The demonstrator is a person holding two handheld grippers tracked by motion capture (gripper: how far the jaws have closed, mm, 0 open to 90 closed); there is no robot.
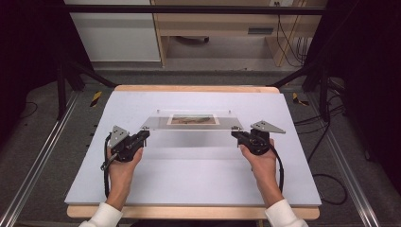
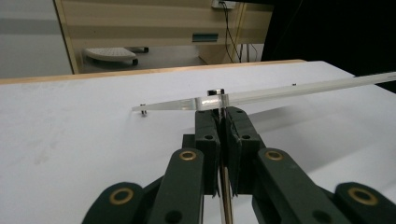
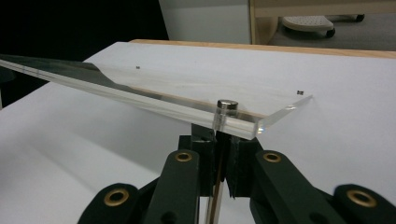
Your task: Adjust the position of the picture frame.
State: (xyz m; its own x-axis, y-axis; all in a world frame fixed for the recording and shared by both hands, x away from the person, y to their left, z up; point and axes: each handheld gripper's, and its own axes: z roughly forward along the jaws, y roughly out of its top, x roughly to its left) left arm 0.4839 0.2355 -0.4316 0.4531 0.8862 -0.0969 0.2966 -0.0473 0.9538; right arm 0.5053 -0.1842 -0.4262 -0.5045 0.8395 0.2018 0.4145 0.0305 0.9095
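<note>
A clear acrylic plate [image 1: 194,126] hangs over the white table top [image 1: 189,179], held at its two near corners. Beneath it lies a picture with a white border [image 1: 192,119]. My left gripper [image 1: 144,134] is shut on a thin metal post under the plate's near left corner. In the left gripper view the jaws [image 2: 222,114] meet on that post, below a round metal cap [image 2: 215,92] on the plate [image 2: 289,91]. My right gripper [image 1: 235,134] is shut on the matching post [image 3: 219,133] at the near right corner, under its cap [image 3: 227,104]. The plate [image 3: 140,88] slopes down towards its far edge.
The white sheet lies on a wooden table whose edge [image 1: 189,88] shows at the back. Beyond it stand a wooden cabinet [image 1: 222,23] and a white panel [image 1: 118,33]. Metal rails [image 1: 38,161] and cables [image 1: 326,179] run on the floor at both sides.
</note>
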